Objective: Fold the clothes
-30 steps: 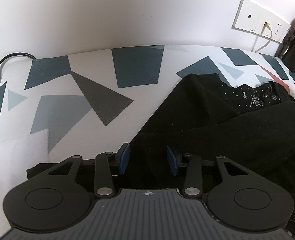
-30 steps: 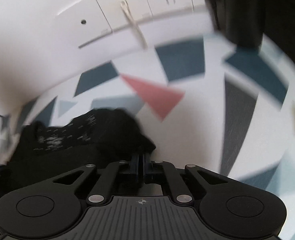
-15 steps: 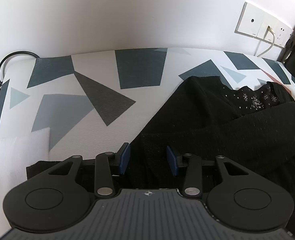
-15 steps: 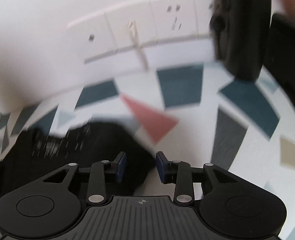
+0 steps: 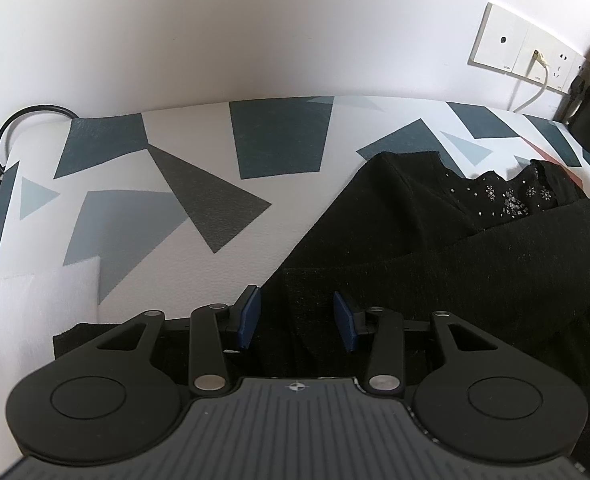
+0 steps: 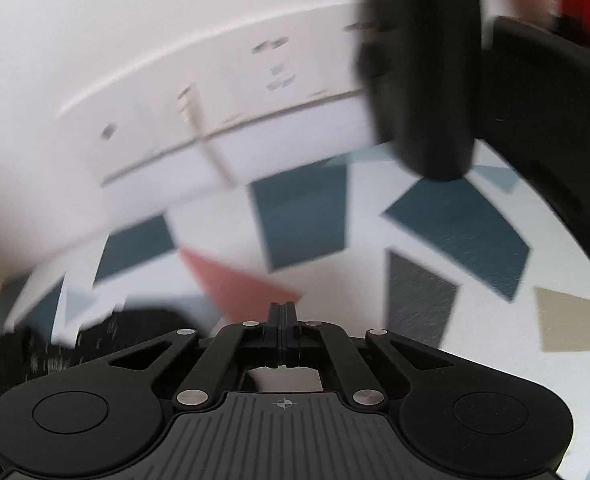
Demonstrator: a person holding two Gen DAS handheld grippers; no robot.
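A black garment lies spread on the patterned table cover, its sequinned neckline toward the far right. My left gripper hovers open over the garment's near left edge, with black cloth showing between the blue pads but not pinched. In the blurred right wrist view my right gripper is shut with nothing visible between its fingers. It sits above the bare cover, and the garment is off to its lower left.
A white foam sheet lies at the near left. Wall sockets with a white plugged cable are at the back right beside a dark hanging object. A black cable loop sits at the far left edge.
The right gripper let go of the black cloth, opened, then shut empty while rising and swinging toward the wall. The left gripper stayed open and drifted slightly.
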